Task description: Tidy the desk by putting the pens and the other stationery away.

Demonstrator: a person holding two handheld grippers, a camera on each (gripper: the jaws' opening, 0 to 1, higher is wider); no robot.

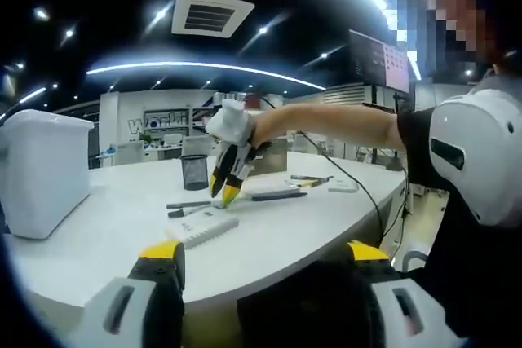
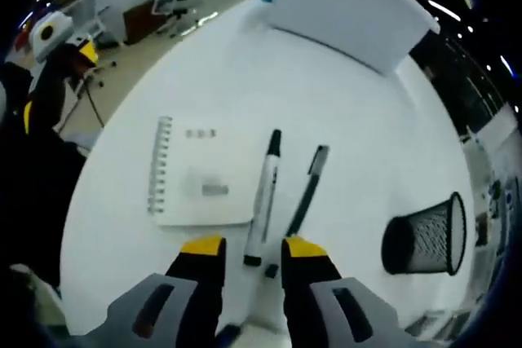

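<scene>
The right gripper [image 2: 253,252] is held open, jaws apart over the marker [image 2: 263,197] end; a pen [image 2: 303,197] lies beside, notebook [image 2: 200,173] left. The left gripper [image 1: 265,254] is open, empty. A mesh cup [image 1: 194,171] stands beyond.

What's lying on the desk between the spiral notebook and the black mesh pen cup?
Two pens lie there in the right gripper view: a white marker beside the notebook, then a black pen, then bare desk up to the mesh cup.
</scene>
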